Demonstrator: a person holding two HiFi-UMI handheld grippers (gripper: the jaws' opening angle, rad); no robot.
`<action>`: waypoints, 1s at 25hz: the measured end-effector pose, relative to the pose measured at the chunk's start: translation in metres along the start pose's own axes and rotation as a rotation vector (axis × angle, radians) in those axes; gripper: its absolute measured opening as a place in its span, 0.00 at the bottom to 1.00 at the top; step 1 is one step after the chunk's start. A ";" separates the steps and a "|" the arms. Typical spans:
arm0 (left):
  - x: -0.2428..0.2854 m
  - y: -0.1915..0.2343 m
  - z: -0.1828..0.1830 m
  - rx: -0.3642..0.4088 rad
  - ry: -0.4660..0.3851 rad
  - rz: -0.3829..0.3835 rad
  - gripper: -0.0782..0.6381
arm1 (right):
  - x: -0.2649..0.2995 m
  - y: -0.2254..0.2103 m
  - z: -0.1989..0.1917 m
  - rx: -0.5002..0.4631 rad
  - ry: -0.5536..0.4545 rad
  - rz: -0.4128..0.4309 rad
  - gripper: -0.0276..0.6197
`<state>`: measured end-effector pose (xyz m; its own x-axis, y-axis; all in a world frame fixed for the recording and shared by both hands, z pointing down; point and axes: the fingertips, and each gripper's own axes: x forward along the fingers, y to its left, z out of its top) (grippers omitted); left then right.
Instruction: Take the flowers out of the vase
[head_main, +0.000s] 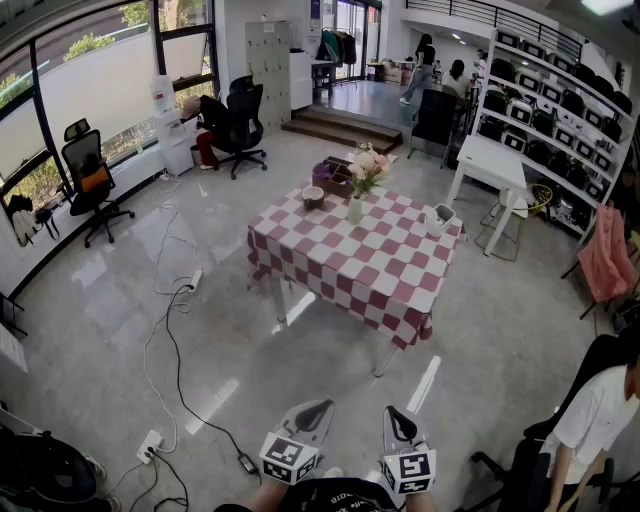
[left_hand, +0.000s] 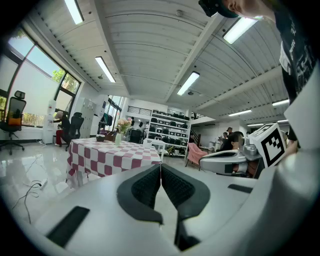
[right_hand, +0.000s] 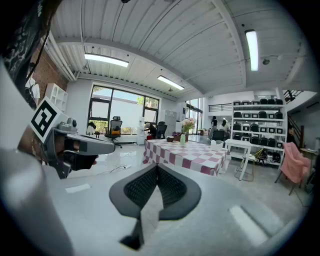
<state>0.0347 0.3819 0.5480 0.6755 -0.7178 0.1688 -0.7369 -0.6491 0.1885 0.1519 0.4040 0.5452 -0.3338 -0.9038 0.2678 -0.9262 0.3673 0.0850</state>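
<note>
A bunch of pale pink flowers stands upright in a small light green vase on the far side of a table with a red and white checked cloth. The same flowers and flowers show far off in both gripper views. My left gripper and right gripper hang at the bottom of the head view, well short of the table, over the floor. Each has its jaws pressed together with nothing between them.
On the table also sit a dark bowl, a brown box and a white container. Cables and a power strip lie on the floor at the left. Office chairs, a white table and shelves stand around. A person sits at the right.
</note>
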 end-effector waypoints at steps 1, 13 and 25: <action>0.001 -0.001 0.000 -0.001 -0.001 0.001 0.13 | 0.000 0.000 -0.001 0.000 0.001 0.003 0.05; 0.009 -0.009 -0.004 0.004 0.002 0.000 0.13 | -0.001 -0.018 -0.002 0.044 -0.029 -0.013 0.05; 0.021 -0.003 -0.005 -0.002 0.014 0.002 0.13 | 0.008 -0.026 -0.004 0.048 -0.019 -0.010 0.05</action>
<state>0.0512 0.3705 0.5552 0.6741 -0.7156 0.1829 -0.7384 -0.6471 0.1899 0.1737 0.3885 0.5486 -0.3272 -0.9116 0.2487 -0.9368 0.3475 0.0414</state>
